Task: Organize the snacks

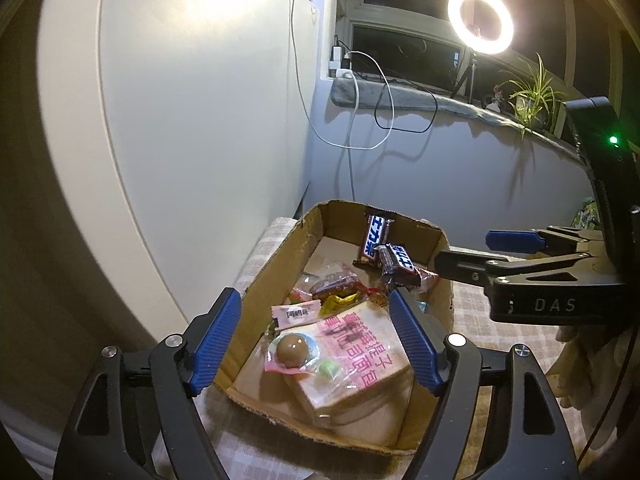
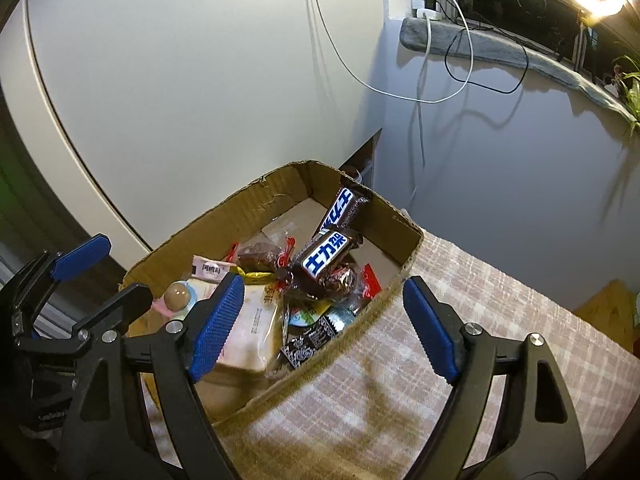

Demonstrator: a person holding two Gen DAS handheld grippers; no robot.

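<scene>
My left gripper [image 1: 316, 336] hangs spread wide over the near end of the cardboard box [image 1: 276, 264]. My right gripper [image 2: 324, 328], equally splayed and empty, straddles the box's right wall. Inside the box lie the bread packet [image 1: 356, 360], then two chocolate bars [image 2: 326, 258] at its far end.

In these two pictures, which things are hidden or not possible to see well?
- Bottom of the brown cardboard box: mostly covered by snacks in both views.
- Pink-printed bread pack: in the right wrist view, the right gripper blue finger hides part.
- Small black patterned packet: half behind the box wall in the right wrist view.
- Checked tablecloth: cut off by both picture edges.
- Dark window above the sill: nothing readable outside.
</scene>
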